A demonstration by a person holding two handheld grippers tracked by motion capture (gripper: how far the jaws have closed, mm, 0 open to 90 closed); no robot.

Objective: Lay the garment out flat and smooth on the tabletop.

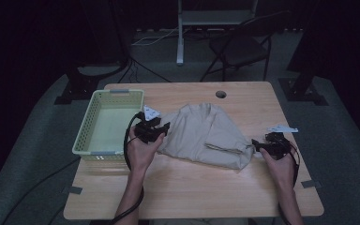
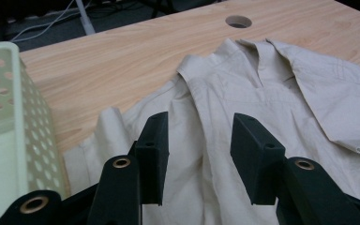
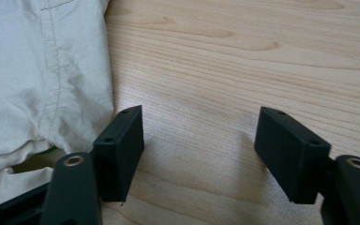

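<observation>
beige shirt (image 1: pixel 204 136) lies crumpled on the wooden table (image 1: pixel 243 187), roughly at the middle, spread from near the basket across to the right side. collar end points toward the far edge, near the round cable hole (image 1: pixel 221 94) in the tabletop.

pale green perforated basket (image 1: pixel 107 123) sits on the left part of the table, just beside the shirt's left edge. nothing can be seen inside it from the high view.

left gripper (image 1: pixel 155 131) is held at the shirt's left edge, between basket and cloth. in the left gripper view its jaws stand apart, with shirt fabric (image 2: pixel 272 93) lying under and beyond them; the collar opening shows ahead, the basket wall (image 2: pixel 9 117) at the left of that view. jaws hold nothing. whether the tips touch the cloth cannot be told.

right gripper (image 1: pixel 261 147) is at the shirt's lower right corner, low over the table. in the right gripper view its jaws are wide apart with bare wood (image 3: pixel 243 70) between them; the shirt's hem and a stitched seam (image 3: pixel 42 79) lie just beside one jaw, which sits at or against the cloth edge. nothing is clamped.

left hand (image 1: pixel 140 152) and right hand (image 1: pixel 281 169) come in from the near edge, forearms well apart, one at each end of the shirt. a black cable (image 1: pixel 129 145) loops from the left gripper past the wrist.

beyond the table: dark floor, a folding chair (image 1: pixel 239 49), cables on the ground.
</observation>
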